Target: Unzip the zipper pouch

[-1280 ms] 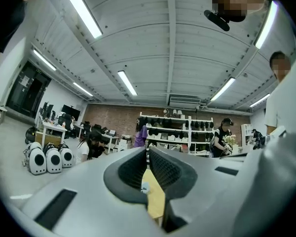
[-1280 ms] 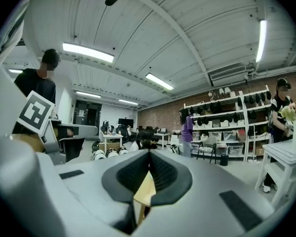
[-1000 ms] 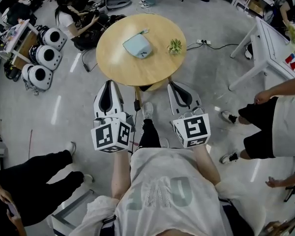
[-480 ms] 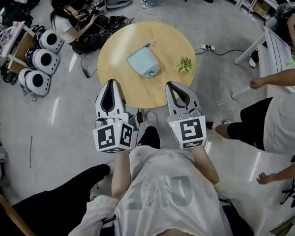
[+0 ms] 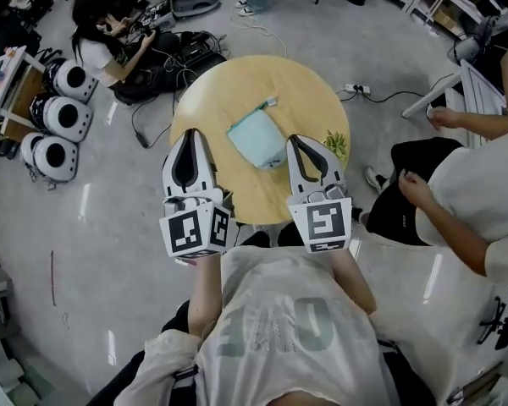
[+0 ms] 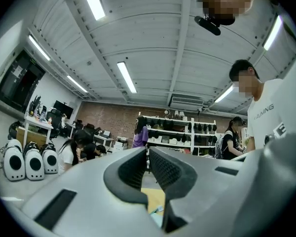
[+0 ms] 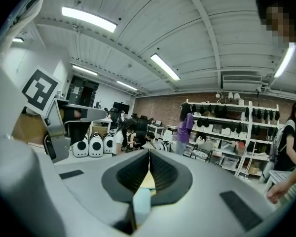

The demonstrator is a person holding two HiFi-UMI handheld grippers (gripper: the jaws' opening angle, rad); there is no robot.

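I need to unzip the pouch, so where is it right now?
In the head view, the pouch lies near the middle of the round table, between the tips of the left gripper and right gripper, with the plant to its right.

This is a big work room, like a robot lab. Long lights (image 6: 126, 76) run across a white ceiling, and the back wall (image 6: 113, 118) is brick. Shelves (image 7: 232, 127) are full of dark gear. Round white machines (image 5: 61, 117) stand in a row on the grey floor (image 5: 110, 252). Cables (image 5: 135, 129) lie about, and a person (image 5: 97, 49) sits working beside them.
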